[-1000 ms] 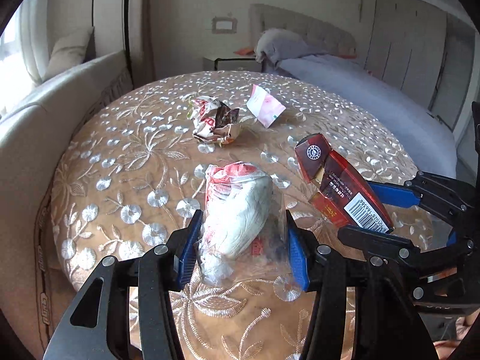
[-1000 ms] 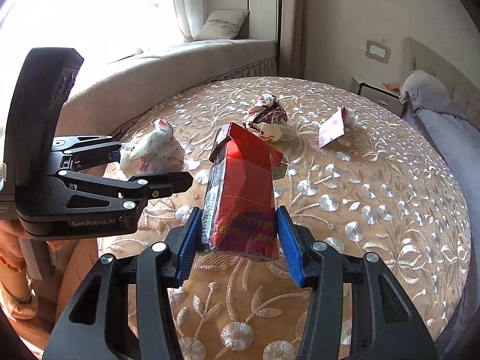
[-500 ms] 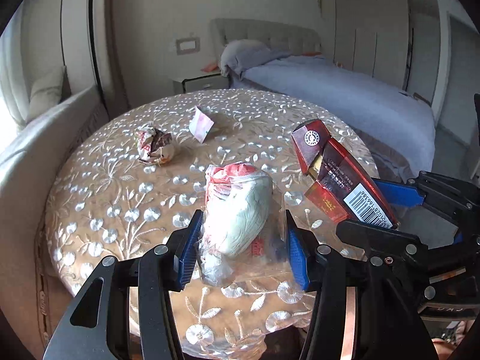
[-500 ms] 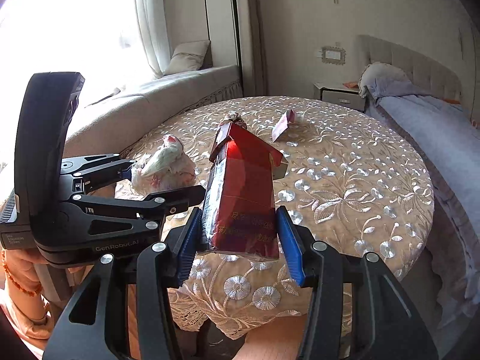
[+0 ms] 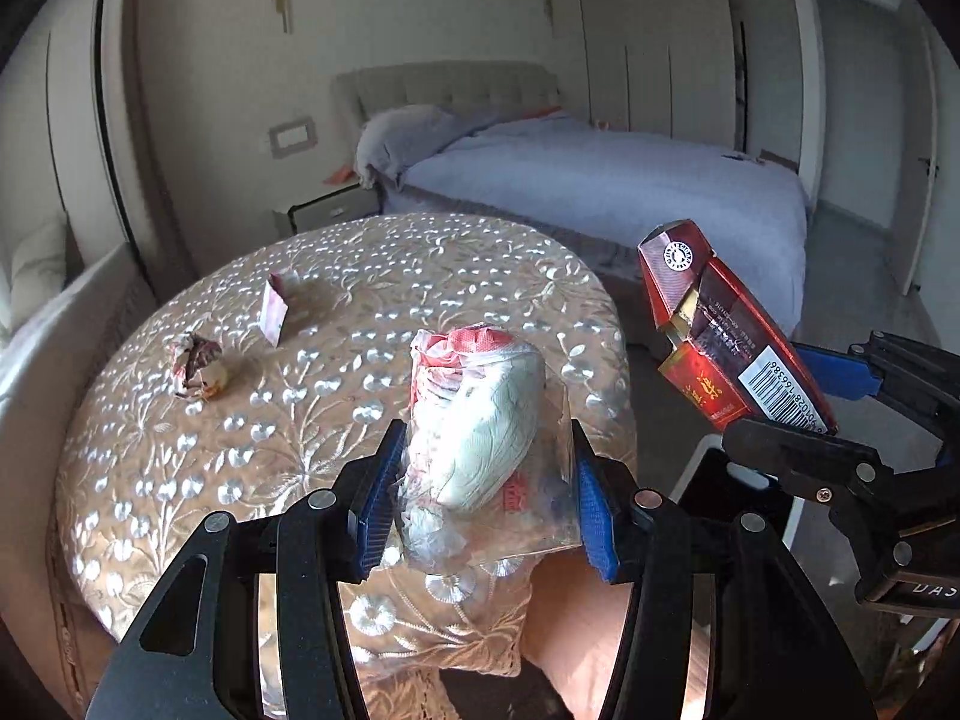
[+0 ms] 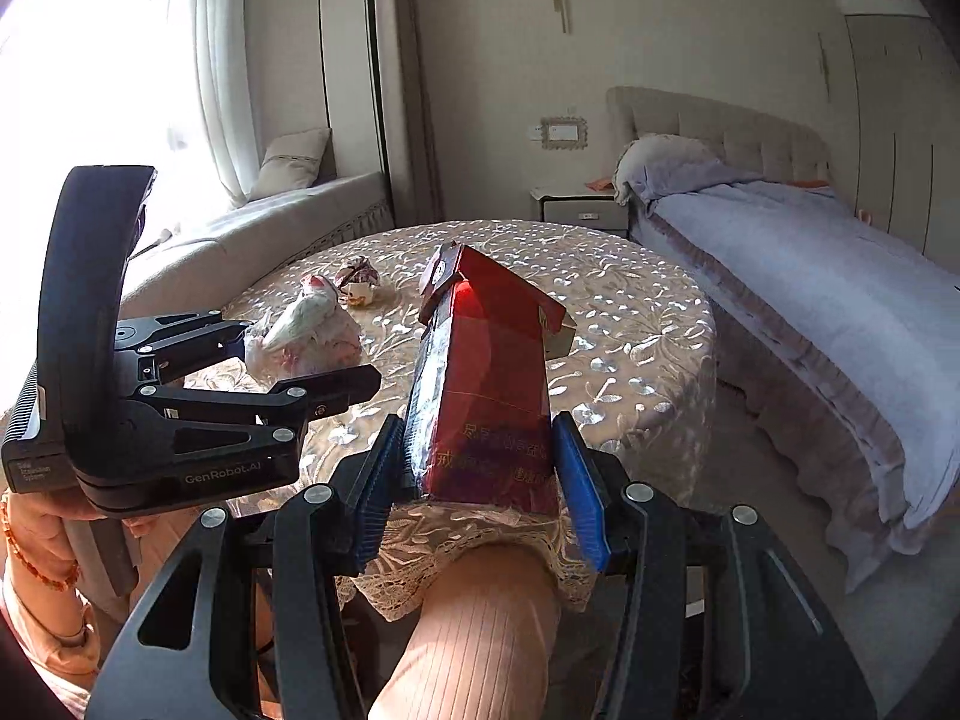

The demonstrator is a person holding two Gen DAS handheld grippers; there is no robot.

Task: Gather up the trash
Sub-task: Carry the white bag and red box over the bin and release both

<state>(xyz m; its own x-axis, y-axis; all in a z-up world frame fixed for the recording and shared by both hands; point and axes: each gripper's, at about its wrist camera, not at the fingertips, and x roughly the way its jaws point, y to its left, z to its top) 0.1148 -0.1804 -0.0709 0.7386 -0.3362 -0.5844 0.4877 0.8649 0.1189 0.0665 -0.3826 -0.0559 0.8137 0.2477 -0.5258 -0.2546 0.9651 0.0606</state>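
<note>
My left gripper (image 5: 480,498) is shut on a clear plastic bag of white tissue (image 5: 474,432), held above the near edge of the round table (image 5: 180,456). The bag also shows in the right wrist view (image 6: 303,324). My right gripper (image 6: 480,480) is shut on a red cigarette pack (image 6: 486,384) with its lid flipped open; it shows at the right of the left wrist view (image 5: 726,348). A crumpled wrapper (image 5: 198,363) and a pink packet (image 5: 274,312) lie on the far side of the table.
A dark bin with a white rim (image 5: 729,498) stands on the floor just right of the table. A bed (image 5: 600,180) lies beyond, a nightstand (image 5: 324,210) at its head, a window seat (image 6: 288,222) to the left. A knee (image 6: 480,618) is under the grippers.
Both grippers have drawn back and up from the table with their loads still held. The table now looks smaller and farther, and the bin has come into view at the right.
</note>
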